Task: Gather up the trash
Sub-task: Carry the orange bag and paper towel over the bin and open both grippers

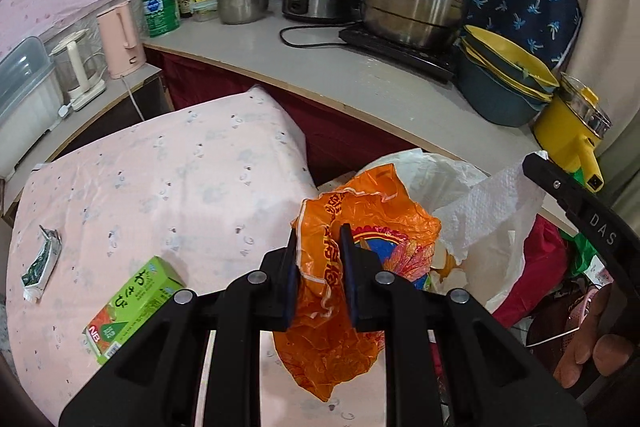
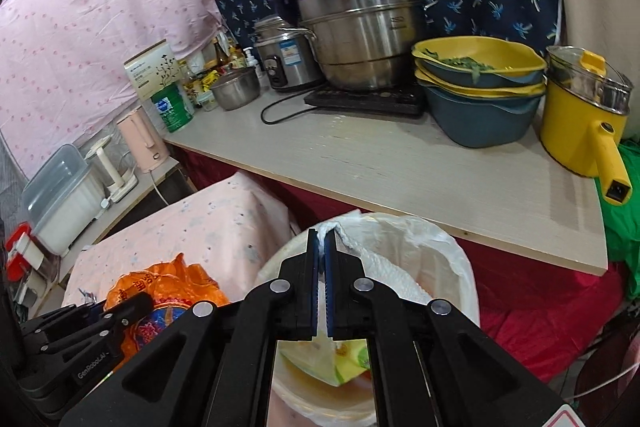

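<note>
On the pink tablecloth point(image 1: 168, 187) I note a green box point(image 1: 132, 307) at left. My left gripper point(image 1: 320, 247) clamps an orange plastic bag point(image 1: 352, 267); right gripper point(image 2: 322, 247) pinches a paper towel point(image 2: 384, 267) above the white-lined bin point(image 2: 440, 247).

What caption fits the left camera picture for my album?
Left gripper pinching an orange plastic bag beside the white-lined trash bin.
</note>
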{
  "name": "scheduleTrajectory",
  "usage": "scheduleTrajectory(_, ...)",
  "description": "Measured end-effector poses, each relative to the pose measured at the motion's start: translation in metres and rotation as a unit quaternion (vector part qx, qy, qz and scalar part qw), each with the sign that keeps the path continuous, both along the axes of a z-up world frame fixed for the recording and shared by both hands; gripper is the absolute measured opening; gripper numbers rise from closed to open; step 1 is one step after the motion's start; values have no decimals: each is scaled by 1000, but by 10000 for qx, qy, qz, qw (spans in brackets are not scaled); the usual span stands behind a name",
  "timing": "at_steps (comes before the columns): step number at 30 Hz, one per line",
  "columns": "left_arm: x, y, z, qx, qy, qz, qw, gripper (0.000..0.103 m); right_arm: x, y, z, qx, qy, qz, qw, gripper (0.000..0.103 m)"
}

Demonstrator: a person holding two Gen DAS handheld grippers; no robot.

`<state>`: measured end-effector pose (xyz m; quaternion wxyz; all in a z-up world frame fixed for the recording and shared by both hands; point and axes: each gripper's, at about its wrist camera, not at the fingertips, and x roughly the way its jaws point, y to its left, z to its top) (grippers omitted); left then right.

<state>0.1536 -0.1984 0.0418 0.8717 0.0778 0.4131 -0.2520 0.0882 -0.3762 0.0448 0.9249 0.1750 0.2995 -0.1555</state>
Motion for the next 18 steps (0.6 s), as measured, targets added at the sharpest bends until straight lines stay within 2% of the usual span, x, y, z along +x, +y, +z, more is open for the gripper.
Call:
scheduleTrajectory(7,-1,-39,-9,41,130,-259,9996,19,-5,-11,-14,101,158,27,9998,6)
scheduleTrajectory(11,2,-52,-11,-3,182,-311,9994,26,-6,-15,-14,136,124,-14,9998,7)
scheduleTrajectory(14,2,-57,-9,5,120,-311,9994,37,-7,-18,-12,146,71,-78,9998,15)
scheduleTrajectory(16,4,-57,-8,6,118,-284,9995,39,-9,-19,-11,141,25,-117,9998,23)
scheduleTrajectory(18,6,-56,-9,5,129,-233,9996,41,-10,-21,-9,125,6,-143,9998,27)
